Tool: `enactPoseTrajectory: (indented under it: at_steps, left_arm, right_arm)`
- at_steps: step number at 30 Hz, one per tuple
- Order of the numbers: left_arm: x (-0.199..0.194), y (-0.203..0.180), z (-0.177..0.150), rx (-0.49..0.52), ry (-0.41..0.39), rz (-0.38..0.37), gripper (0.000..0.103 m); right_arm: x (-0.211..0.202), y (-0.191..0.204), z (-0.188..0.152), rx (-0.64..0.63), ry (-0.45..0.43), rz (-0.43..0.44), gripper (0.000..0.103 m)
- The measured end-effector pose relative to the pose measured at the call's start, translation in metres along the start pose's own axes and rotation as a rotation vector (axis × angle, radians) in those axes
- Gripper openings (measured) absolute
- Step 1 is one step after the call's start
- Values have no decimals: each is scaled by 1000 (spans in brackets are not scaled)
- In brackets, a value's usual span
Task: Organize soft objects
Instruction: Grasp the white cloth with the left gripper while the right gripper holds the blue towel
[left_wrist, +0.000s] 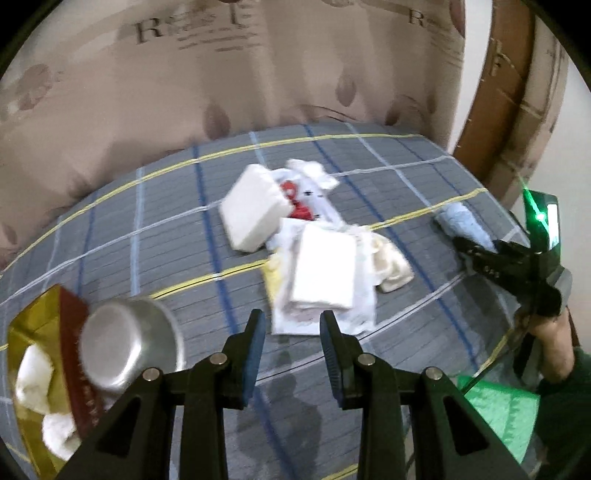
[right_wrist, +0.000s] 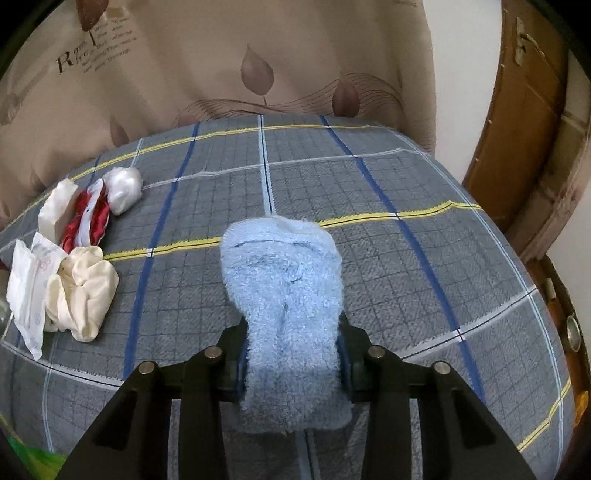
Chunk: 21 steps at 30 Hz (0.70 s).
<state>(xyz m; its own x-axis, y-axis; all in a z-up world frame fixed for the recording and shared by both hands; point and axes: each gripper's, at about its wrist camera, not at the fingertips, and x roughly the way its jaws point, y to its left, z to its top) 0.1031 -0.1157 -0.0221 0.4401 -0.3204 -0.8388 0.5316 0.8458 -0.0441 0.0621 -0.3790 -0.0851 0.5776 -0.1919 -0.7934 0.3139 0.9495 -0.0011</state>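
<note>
A fluffy light-blue towel (right_wrist: 284, 280) fills the middle of the right wrist view, and my right gripper (right_wrist: 291, 347) is shut on its near end, squeezing it narrow. From the left wrist view that gripper (left_wrist: 476, 254) and the blue towel (left_wrist: 461, 225) sit at the right of the bed. My left gripper (left_wrist: 291, 321) stands open with nothing between its blue pads, just short of a pile: a folded white cloth (left_wrist: 325, 273), a white spongy block (left_wrist: 255, 210), a red cloth (left_wrist: 299, 206) and a cream cloth (left_wrist: 391, 266).
A grey plaid sheet (right_wrist: 406, 258) covers the bed. At the left edge lie a steel bowl (left_wrist: 125, 347) and a gold box (left_wrist: 26, 325) holding white towels. A green bag (left_wrist: 502, 410) lies near a sleeve. A wooden door (right_wrist: 524, 129) stands at the right, beige leaf-print fabric behind.
</note>
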Motion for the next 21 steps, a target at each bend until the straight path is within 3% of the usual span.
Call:
enactPoseTrajectory:
  at_steps: [10,21]
  left_arm:
    - [30,-18,23,18,27,-49,31]
    - [51,-20,28,45,19,-1,31]
  right_arm:
    - [1,9,-1,-37,7,-14,37]
    - [2,10,-1,-42,8,-15,38]
